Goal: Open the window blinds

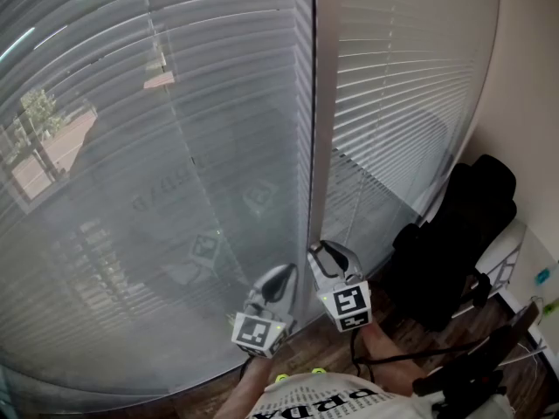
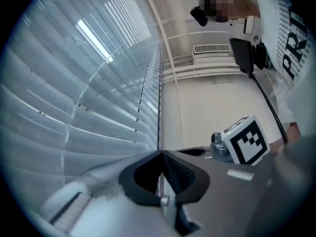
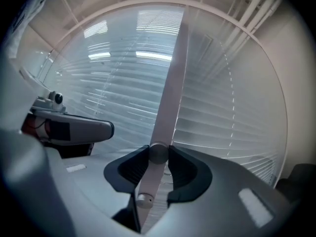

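Blinds (image 1: 175, 190) are lowered the whole way down the far window, one panel left, one right. The pale wand (image 3: 168, 102) hung between them is pinched by the right gripper (image 3: 159, 154), pads pressed on both sides. The left gripper (image 2: 161, 154) is held just left of it, jaws pressed together. A black chair (image 1: 454, 234) is parked at the right, with cables (image 1: 410, 356) trailed over the wood floor (image 1: 306, 347).

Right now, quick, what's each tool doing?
Left tool: closed, tips together, nothing seen in it.
Right tool: closed on the wand.
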